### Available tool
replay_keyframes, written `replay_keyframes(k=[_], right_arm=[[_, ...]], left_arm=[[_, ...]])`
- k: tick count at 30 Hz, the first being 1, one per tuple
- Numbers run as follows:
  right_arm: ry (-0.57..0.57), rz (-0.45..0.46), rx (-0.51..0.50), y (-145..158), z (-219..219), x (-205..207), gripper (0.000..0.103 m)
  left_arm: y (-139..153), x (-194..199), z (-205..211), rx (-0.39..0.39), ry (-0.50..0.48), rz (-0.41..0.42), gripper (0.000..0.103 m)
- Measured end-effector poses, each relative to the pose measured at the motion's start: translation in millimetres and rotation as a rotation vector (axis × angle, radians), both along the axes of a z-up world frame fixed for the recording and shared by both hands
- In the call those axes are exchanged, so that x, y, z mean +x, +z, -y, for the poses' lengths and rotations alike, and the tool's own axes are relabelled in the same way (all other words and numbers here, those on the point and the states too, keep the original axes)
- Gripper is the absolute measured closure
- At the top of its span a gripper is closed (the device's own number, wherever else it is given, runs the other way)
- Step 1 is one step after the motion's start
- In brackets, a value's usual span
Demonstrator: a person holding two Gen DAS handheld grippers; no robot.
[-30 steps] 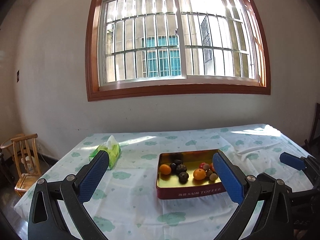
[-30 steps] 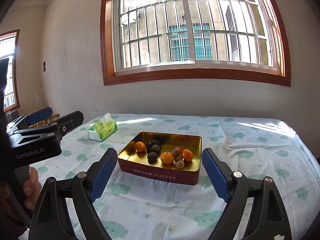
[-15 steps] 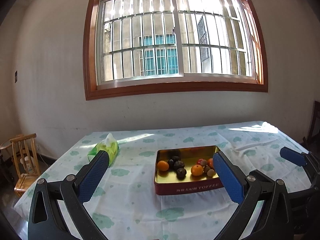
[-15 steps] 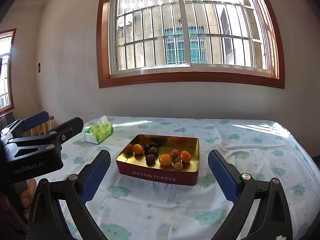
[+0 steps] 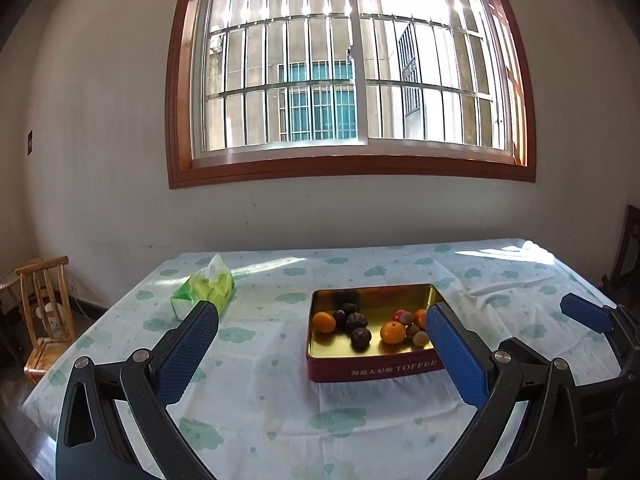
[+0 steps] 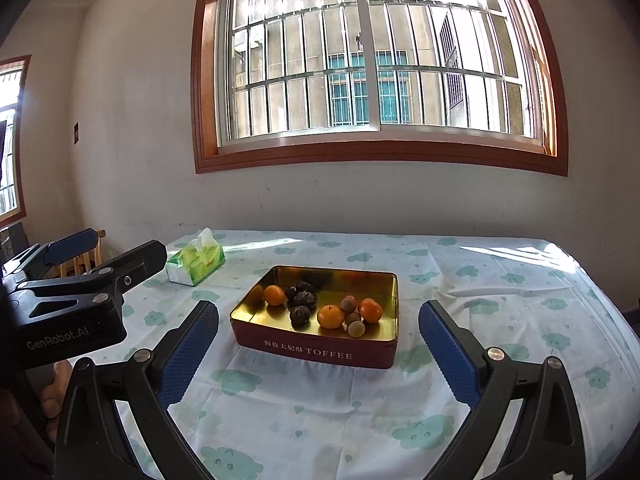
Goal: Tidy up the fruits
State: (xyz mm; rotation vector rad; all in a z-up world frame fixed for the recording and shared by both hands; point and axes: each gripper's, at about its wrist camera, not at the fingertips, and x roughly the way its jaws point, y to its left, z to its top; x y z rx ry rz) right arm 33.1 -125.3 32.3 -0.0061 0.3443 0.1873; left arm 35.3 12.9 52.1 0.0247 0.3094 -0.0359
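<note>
A red toffee tin [image 5: 372, 367] [image 6: 320, 354] with a gold inside stands on the table. It holds oranges [image 5: 324, 322] [image 6: 330, 316], dark wrinkled fruits [image 5: 361, 337] [image 6: 300, 315] and small brown fruits [image 6: 355, 328]. My left gripper [image 5: 322, 332] is open and empty, held above the table's near edge, short of the tin. My right gripper [image 6: 318, 332] is open and empty, also short of the tin. The left gripper's body shows at the left of the right wrist view [image 6: 72, 312].
The table [image 6: 500, 280] has a cloud-patterned cloth. A green tissue pack [image 5: 203, 290] [image 6: 195, 260] lies at its back left. A small wooden chair [image 5: 44, 312] stands on the floor to the left. A wall with a barred window is behind.
Both grippers have drawn back and tilted up a little, so the tin sits slightly farther away. Both stay open and empty. The fruits have not moved.
</note>
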Motion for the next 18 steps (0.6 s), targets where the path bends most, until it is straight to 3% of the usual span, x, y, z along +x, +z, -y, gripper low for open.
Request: replay_keyframes(k=[11,18], right_arm=[[-0.001,-0.027,0.002,-8,0,6,0.003],[0.006,-0.089,0.009,-25,11,24,0.001]], left_arm=[[-8,7,-5,-0.012,0.005,-0.034,0.000],[-20,26,-2,0.023,0.020,-0.077,0.000]])
